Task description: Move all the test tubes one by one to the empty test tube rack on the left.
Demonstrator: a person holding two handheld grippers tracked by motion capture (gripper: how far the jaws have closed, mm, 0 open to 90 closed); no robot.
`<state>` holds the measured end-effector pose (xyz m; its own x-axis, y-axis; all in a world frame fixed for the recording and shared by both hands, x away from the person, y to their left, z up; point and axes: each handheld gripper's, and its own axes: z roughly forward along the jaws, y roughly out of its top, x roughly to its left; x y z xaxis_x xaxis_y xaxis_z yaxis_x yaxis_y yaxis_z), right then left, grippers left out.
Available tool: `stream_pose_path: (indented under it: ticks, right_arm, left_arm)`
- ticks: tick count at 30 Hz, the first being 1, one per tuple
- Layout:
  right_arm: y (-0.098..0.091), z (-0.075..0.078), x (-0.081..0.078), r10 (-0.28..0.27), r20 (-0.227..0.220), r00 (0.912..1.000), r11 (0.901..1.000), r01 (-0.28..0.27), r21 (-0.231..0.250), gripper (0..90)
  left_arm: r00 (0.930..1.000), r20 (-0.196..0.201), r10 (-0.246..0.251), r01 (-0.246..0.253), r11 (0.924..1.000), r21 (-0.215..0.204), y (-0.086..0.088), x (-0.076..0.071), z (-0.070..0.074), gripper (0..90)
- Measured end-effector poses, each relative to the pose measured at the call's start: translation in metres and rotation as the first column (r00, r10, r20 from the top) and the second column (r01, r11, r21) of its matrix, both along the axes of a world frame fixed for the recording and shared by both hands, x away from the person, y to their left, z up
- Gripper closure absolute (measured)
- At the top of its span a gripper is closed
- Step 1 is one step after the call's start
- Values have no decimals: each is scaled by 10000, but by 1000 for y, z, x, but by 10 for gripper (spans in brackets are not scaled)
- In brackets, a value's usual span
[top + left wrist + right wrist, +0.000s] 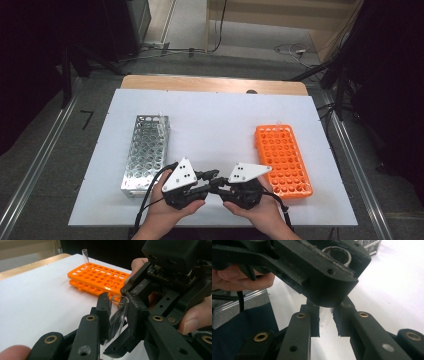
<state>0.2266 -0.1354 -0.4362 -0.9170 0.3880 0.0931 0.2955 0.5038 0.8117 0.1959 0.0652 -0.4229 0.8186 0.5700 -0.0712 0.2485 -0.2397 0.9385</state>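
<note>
Both tongs meet at the near middle of the white worktop [210, 125], tips facing each other, between the metal rack [146, 150] on the left and the orange rack [282, 160] on the right. Left tongs [117, 315] are clamped on a clear glass test tube [117, 320]; its open rim [120, 299] pokes up between the black pads, tube tilted slightly. Right tongs [326, 323] are closed on the same tube too: in the right gripper view the clear glass sits pinched between its pads, just under the body of the left tongs, with the tube's rim [337, 253] showing above. So the tube hangs off the worktop, gripped from both sides. High view shows both hands low at the front edge, left tongs [212, 175] and right tongs [216, 184] touching or nearly so. One more clear tube [85, 256] stands upright in a far corner hole of the orange rack.
</note>
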Motion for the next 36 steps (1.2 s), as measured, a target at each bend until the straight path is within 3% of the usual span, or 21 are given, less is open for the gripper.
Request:
stream_pose_path:
  ticks: [10, 15, 19, 24, 27, 36]
  right_arm:
    - [-2, 0, 2, 69, -83, 9999, 9999, -68, 121, 729]
    - [-4, 2, 0, 27, 66, 10000, 9998, -28, 178, 545]
    - [-5, 4, 2, -252, 203, 9995, 9995, 248, 180, 278]
    - [-11, 8, 3, -447, 332, 9984, 9987, 439, 266, 55]
    - [-16, 10, 5, -415, 217, 9989, 9983, 406, 416, 0]
    - [-40, 16, 17, -878, 253, 9958, 9938, 859, 708, 0]
  left_arm:
    - [9998, 110, 160, -159, 9998, -152, 5, 0, 2, 764]
    - [9992, 112, 380, -375, 9982, -466, 13, 2, 5, 764]
    - [9985, 134, 533, -526, 9976, -458, 18, 4, 8, 764]
    - [9977, 191, 644, -637, 9973, -365, 23, 6, 12, 764]
    - [9977, 151, 656, -651, 9974, -317, 27, 11, 15, 764]
    - [9939, 133, 1092, -1086, 9932, -430, 46, 26, 22, 764]
